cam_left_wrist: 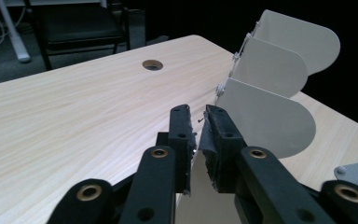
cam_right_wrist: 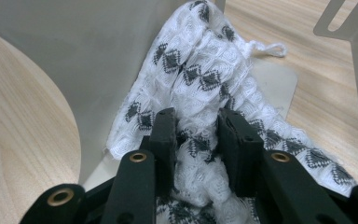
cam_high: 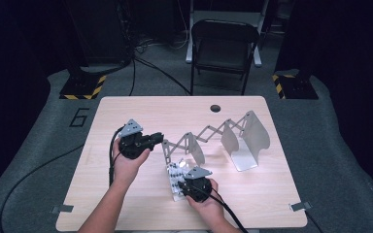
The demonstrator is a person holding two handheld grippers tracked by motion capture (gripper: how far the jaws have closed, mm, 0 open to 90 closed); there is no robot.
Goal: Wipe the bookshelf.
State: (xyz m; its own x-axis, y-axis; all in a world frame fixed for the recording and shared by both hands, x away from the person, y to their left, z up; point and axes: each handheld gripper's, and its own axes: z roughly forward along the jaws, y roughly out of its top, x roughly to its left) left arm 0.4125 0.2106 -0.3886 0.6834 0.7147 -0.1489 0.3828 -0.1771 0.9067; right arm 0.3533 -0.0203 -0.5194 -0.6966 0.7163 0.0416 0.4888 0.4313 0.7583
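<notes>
Right gripper view, right claw (cam_right_wrist: 198, 135) pinching patterned cloth (cam_right_wrist: 205, 74)

A light wooden rectangular table (cam_high: 126, 116) with a round cable hole (cam_high: 215, 108) near its far edge is seen standing on grey carpet. An expandable grey metal divider rack (cam_high: 245, 141) is set on it, and a white cloth with black diamond patterning (cam_high: 176, 182) is laid at the rack's near end
</notes>
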